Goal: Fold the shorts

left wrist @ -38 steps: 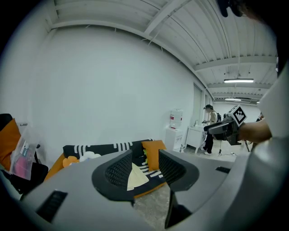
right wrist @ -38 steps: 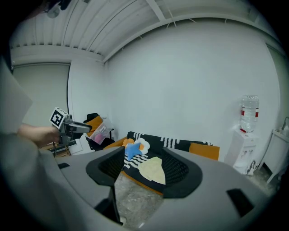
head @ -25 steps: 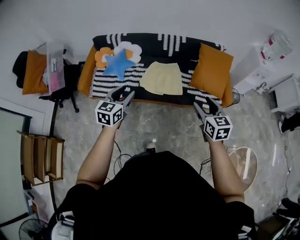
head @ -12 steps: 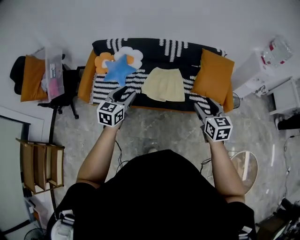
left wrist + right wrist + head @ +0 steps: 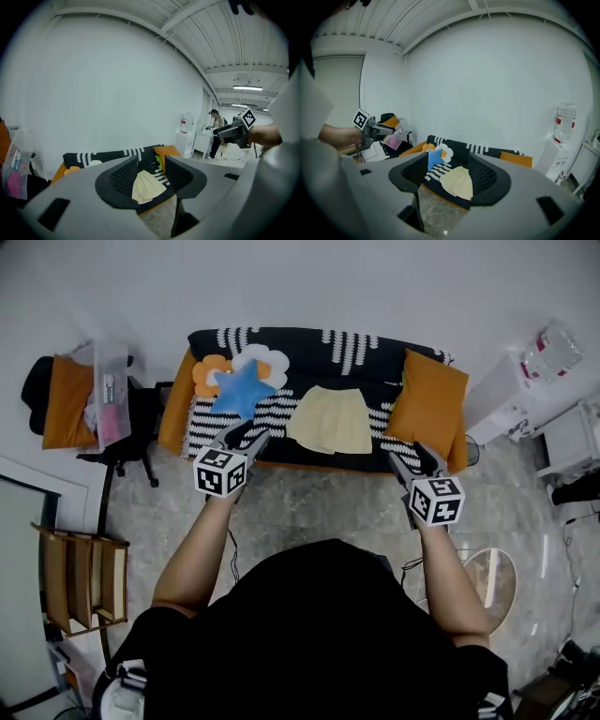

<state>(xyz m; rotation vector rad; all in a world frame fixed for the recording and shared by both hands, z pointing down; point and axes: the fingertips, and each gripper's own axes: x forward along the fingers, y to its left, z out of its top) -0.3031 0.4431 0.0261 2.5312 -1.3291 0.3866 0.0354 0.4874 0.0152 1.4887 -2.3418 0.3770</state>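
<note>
Pale yellow shorts (image 5: 328,420) lie spread flat on the seat of a black-and-white patterned sofa (image 5: 361,345). In the left gripper view the shorts (image 5: 146,185) show between the jaws, far off. The right gripper view shows the shorts (image 5: 458,181) the same way. My left gripper (image 5: 246,439) hovers over the floor just short of the sofa's front left, open and empty. My right gripper (image 5: 412,460) is held at the sofa's front right, also open with nothing in it.
A blue star cushion (image 5: 241,388) and a flower cushion (image 5: 265,359) lie at the sofa's left, an orange pillow (image 5: 431,397) at its right. A chair with bags (image 5: 103,399) stands left, a white cabinet with a bottle (image 5: 551,346) right, and a wooden shelf (image 5: 82,563) lower left.
Both grippers and the camera have moved closer to the sofa; the sofa sits lower in the head view. The jaws stay as they were.
</note>
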